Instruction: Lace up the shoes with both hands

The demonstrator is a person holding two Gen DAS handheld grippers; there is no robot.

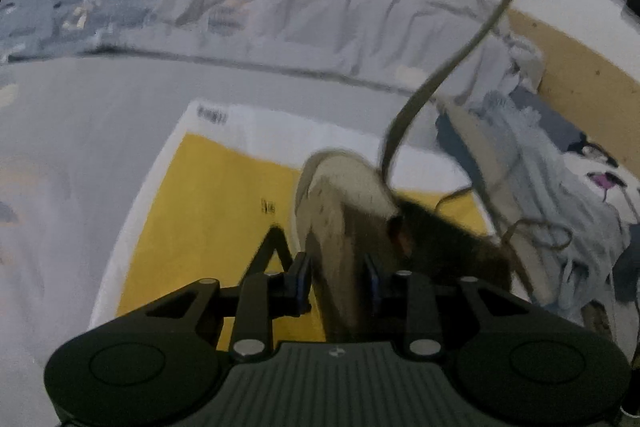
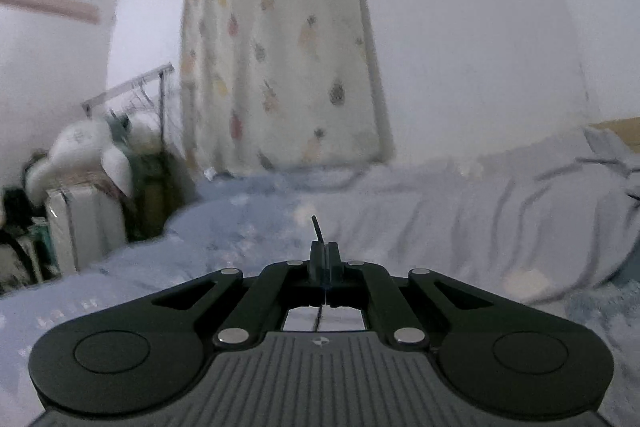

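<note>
In the left wrist view a brown and cream shoe [image 1: 352, 211] lies on its side over a yellow sheet [image 1: 216, 211]. My left gripper [image 1: 338, 279] is shut on the shoe's side near the sole. A flat brown lace [image 1: 452, 67] runs from the shoe up to the top right, pulled taut. In the right wrist view my right gripper [image 2: 325, 251] is shut on the lace; its dark tip [image 2: 317, 227] sticks out above the fingers. The right gripper is raised high and faces the bed and wall.
A bed with a grey-blue cover [image 1: 280, 7] lies behind the yellow sheet. Crumpled blue clothes [image 1: 552, 195] and a thin cord [image 1: 536, 231] lie at the right. A patterned curtain [image 2: 280, 59], a clothes rack [image 2: 132, 87] and stacked things [image 2: 80, 195] stand beyond.
</note>
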